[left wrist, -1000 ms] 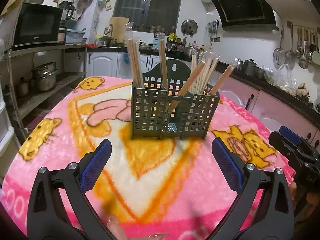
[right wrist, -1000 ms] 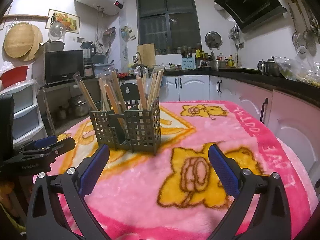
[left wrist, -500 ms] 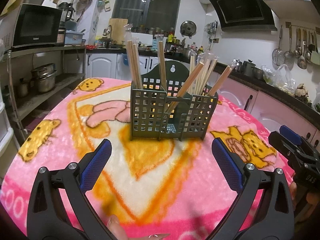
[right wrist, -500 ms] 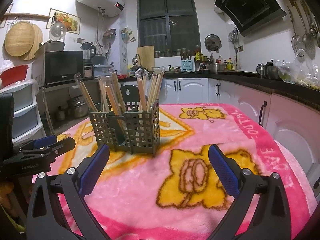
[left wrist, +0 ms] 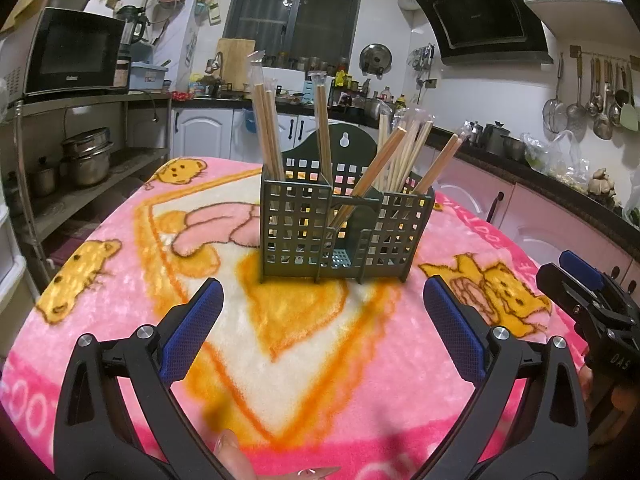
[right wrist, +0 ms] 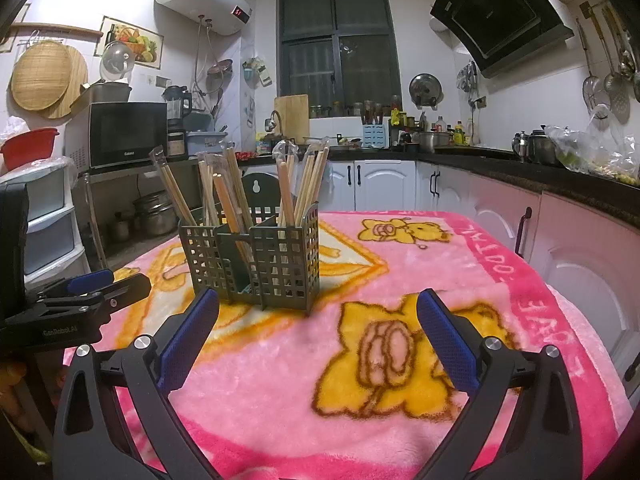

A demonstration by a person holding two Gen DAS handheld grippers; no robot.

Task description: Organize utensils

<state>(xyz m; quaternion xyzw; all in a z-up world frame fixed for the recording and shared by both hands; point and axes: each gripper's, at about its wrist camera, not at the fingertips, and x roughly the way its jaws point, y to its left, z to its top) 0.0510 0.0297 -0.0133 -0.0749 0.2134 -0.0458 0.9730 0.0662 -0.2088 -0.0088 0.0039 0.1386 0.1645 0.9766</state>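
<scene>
A dark green slotted utensil holder (left wrist: 344, 232) stands on the pink blanket-covered table (left wrist: 120, 280); it also shows in the right wrist view (right wrist: 256, 264). Several wrapped wooden chopsticks (left wrist: 396, 160) stand in its compartments, also visible in the right wrist view (right wrist: 300, 184). My left gripper (left wrist: 322, 316) is open and empty, a short way in front of the holder. My right gripper (right wrist: 318, 322) is open and empty, to the holder's right front. Each gripper shows in the other's view: the right one (left wrist: 588, 296) and the left one (right wrist: 80, 300).
Kitchen counters and pink cabinets (right wrist: 560, 216) run along the right. A metal shelf with pots (left wrist: 84, 156) and a microwave (left wrist: 72, 52) stands at the left. A fingertip (left wrist: 232, 452) shows under the left gripper.
Both views have shifted only slightly; the holder sits a little lower and nearer in the right wrist view. Both grippers stay open and empty.
</scene>
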